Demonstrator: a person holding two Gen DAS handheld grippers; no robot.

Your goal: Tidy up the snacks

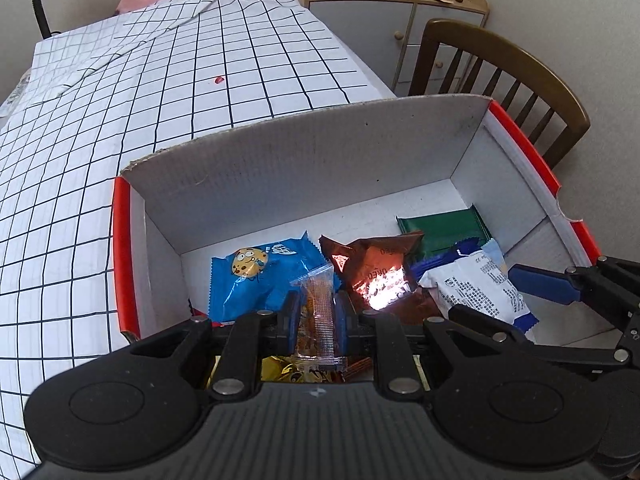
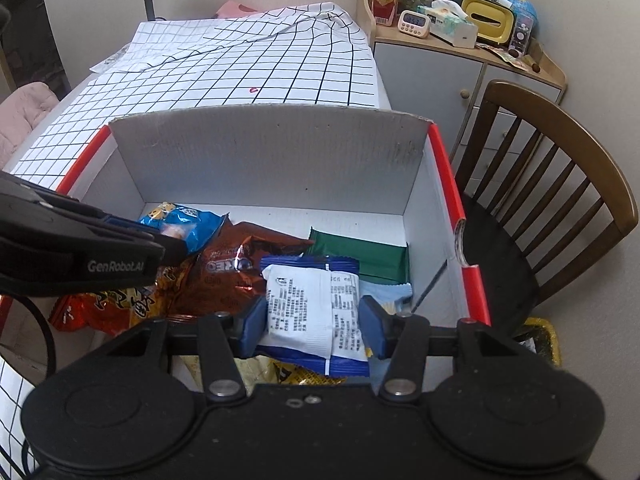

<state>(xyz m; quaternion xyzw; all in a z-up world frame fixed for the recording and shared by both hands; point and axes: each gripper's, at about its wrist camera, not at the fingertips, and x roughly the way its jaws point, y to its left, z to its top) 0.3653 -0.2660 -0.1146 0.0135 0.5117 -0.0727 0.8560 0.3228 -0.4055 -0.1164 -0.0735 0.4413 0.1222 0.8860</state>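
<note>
While both hover over the cardboard box (image 2: 272,160), left hand-held gripper (image 1: 316,316) is clamped on a clear sachet (image 1: 318,312); right hand-held gripper (image 2: 314,322) pinches a white-blue snack packet (image 2: 312,308), Oreo pack (image 2: 232,276) just ahead-left.

The gold packet (image 1: 280,370) under the left gripper (image 1: 316,312) is mostly hidden by its linkage. The timer (image 2: 413,22) digits on the cabinet are too small to read. The red-orange packet (image 2: 112,308) lies partly behind the left gripper's body, its print unreadable.
</note>
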